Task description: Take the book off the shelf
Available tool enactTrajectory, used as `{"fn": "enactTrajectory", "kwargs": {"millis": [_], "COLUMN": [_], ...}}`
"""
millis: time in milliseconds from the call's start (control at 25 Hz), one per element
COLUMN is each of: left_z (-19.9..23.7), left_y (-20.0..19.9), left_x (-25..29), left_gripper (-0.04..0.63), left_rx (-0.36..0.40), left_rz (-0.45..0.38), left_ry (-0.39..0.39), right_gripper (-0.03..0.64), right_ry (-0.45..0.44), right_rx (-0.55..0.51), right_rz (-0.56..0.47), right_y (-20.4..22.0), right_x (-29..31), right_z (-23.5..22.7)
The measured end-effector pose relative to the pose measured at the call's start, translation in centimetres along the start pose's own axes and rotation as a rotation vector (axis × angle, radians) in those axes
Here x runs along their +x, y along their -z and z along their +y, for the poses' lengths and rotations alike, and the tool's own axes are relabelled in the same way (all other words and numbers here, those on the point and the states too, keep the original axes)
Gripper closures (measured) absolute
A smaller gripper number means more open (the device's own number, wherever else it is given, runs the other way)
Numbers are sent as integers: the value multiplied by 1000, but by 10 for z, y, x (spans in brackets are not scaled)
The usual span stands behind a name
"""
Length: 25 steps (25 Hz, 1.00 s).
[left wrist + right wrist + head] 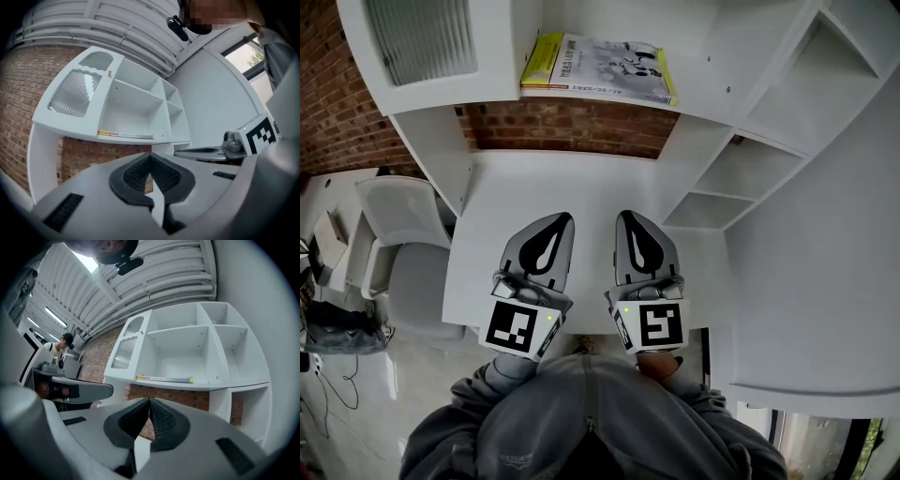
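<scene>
Above, book [598, 67] flat on shelf [712, 70].

The book [600, 67] is white-grey with yellow edges; the shelf [712, 66] is white, the far brick wall [572, 127] red-brown with pale mortar lines.

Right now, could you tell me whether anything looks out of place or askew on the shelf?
Nothing looks spilled, damaged or askew. The one slightly unusual thing is that the book lies flat along the front edge of the shelf rather than standing upright.
</scene>
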<state>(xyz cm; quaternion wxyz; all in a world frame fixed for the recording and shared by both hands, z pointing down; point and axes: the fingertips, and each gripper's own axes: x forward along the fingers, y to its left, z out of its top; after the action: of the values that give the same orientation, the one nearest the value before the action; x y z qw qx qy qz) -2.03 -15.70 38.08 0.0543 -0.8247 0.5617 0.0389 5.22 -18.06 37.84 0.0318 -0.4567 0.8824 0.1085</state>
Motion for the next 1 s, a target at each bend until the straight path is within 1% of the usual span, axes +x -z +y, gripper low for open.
{"fn": "enactTrajectory", "kwargs": {"millis": [160,280,600,720,1000], "left_z": [-1,-2,-5,-4,0], "left_y": [0,-3,2,1,3], "left_x": [21,34,47,47,51], "left_gripper": [589,589,589,589,589], "left_rx": [5,-6,22,18,29], "left_rz": [-4,-27,-14,-27,-21], "left_ry": [-28,-55,-94,-106,-97], "right_gripper": [590,589,589,589,589], "right_ry": [-29,-50,-100,-106,-91], "right_rx": [2,4,28,30,30], "right_rz": [-10,-16,-28,-30,-32], "right_y": [4,7,15,17,17], "right_x": [11,18,27,26,26], "right_z": [-18,-29,-41,-40,-43]}}
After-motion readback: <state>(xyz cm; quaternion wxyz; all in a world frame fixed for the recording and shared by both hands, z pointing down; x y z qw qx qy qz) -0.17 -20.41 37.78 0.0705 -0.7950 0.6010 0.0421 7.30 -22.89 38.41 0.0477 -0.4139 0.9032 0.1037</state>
